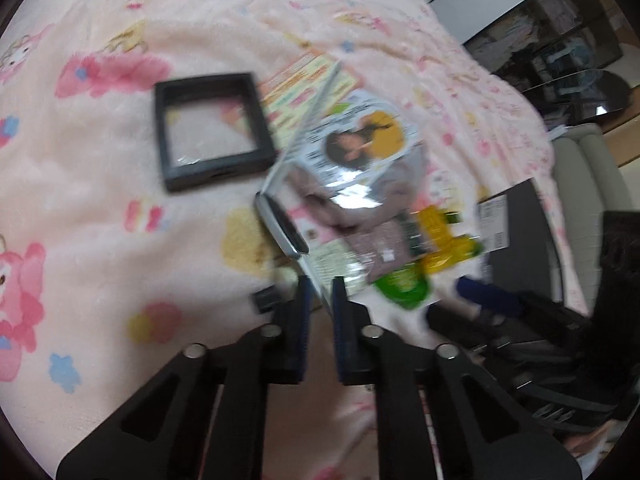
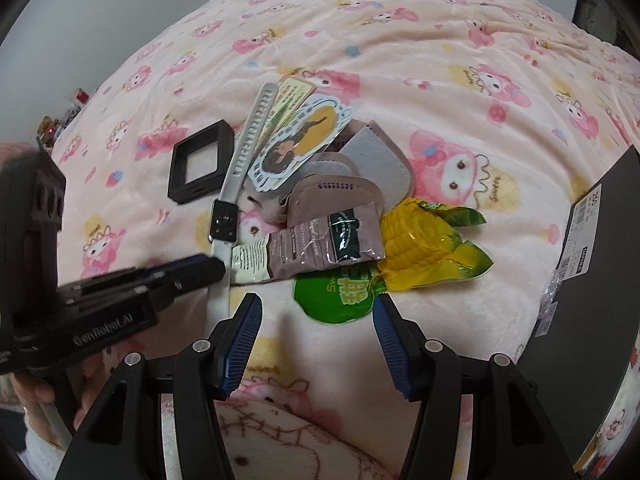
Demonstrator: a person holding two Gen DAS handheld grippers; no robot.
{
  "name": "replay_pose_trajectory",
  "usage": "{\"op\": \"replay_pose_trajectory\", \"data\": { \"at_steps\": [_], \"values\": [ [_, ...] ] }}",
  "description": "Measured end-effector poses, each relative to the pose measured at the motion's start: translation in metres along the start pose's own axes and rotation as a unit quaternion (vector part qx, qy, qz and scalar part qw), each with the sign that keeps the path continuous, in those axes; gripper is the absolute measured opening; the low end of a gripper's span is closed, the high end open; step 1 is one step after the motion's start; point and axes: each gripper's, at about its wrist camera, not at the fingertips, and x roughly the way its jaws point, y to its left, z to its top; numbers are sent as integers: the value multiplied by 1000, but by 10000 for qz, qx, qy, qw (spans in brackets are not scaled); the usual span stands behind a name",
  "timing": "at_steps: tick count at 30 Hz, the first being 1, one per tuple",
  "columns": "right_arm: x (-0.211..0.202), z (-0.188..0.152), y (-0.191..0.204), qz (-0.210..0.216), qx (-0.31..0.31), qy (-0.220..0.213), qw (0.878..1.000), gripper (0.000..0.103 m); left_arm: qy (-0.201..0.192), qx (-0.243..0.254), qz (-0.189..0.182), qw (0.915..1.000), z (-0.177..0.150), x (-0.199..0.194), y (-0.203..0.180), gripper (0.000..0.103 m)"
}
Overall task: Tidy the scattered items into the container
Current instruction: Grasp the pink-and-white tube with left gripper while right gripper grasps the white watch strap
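1. Surface: a bed covered by a pink cartoon-print blanket (image 2: 420,40).
2. Left hand-held gripper (image 1: 320,284): jaws nearly closed around the lower strap of the white smartwatch (image 2: 226,216); firm grasp cannot be confirmed through blur.
3. Right hand-held gripper (image 2: 316,308): released, jaws wide apart, nothing between them.
4. Just ahead of it: green-and-yellow corn packet (image 2: 420,240), mauve mask packet (image 2: 320,240).
5. Black container (image 2: 600,248) lies at its right; black square frame (image 2: 200,168) ahead-left.

A home bedroom — pink cartoon-print fleece blanket (image 2: 420,40).
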Motion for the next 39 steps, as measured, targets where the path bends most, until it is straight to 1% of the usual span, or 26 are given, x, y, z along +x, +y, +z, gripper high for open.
{"op": "replay_pose_trajectory", "data": {
  "at_steps": [2,5,8,10,12,14,15,16,17,18,19,21,23,25,27,29,30,31,32,33,34,35,36,37,38,39],
  "values": [
    [-1,0,5,61,-139,0,9999,54,-12,85,-87,9999,4,-3,-9,7],
    [-2,1,9,288,-209,35,9994,56,-89,232,156,9996,9,-2,-22,7],
    [8,6,16,339,-347,276,9984,59,-207,-24,166,9996,13,-10,-14,8],
    [17,11,25,303,-590,499,9965,59,-282,-183,387,9987,12,-12,-5,22],
    [30,18,37,397,-888,772,9923,59,-224,-358,470,9980,9,-11,9,25],
    [42,20,46,568,-1065,1022,9874,59,-138,-500,493,9974,5,-7,18,25],
    [47,22,49,564,-1138,1125,9855,56,-150,-542,530,9970,2,-6,22,25],
    [51,24,50,553,-1186,1150,9847,41,-174,-569,551,9967,0,-7,25,25],
    [54,24,49,574,-1191,1191,9840,34,-185,-591,544,9966,-1,-8,28,26],
    [56,23,48,631,-1160,1239,9835,24,-186,-625,510,9966,-2,-9,32,29],
    [56,23,46,673,-1133,1205,9839,15,-179,-652,476,9966,-2,-8,34,30],
    [49,21,40,619,-1033,955,9881,7,-163,-631,493,9967,-1,-7,35,30],
    [40,17,29,467,-790,689,9934,5,-195,-521,550,9969,0,-6,29,30],
    [28,11,11,444,-396,399,9974,5,-144,-361,556,9977,0,-2,25,35],
    [16,3,-5,466,-36,187,9987,5,-48,-183,515,9985,0,6,19,37],
    [4,-7,-20,246,263,17,9994,5,9,-1,577,9983,1,13,14,39],
    [-1,-11,-24,180,359,-26,9992,5,32,77,598,9982,3,16,13,40],
    [-8,-15,-27,203,440,-54,9988,5,55,149,601,9981,5,19,11,45],
    [-15,-19,-28,324,525,-50,9981,5,84,177,582,9981,8,23,10,49],
    [-19,-25,-30,482,579,-8,9972,5,138,160,532,9984,10,26,10,57],
    [-20,-31,-29,666,624,85,9958,5,214,93,421,9988,13,31,11,59],
    [-19,-37,-26,799,695,130,9943,5,277,28,392,9988,15,35,12,59],
    [-17,-40,-30,837,750,174,9935,6,336,-8,423,9985,16,38,12,60],
    [-18,-41,-33,847,866,108,9926,6,372,11,396,9985,16,39,11,60],
    [-19,-43,-35,815,956,102,9920,6,430,48,337,9985,15,39,10,60],
    [-19,-42,-36,677,989,124,9927,7,575,71,183,9982,13,40,10,60]
  ]
}}
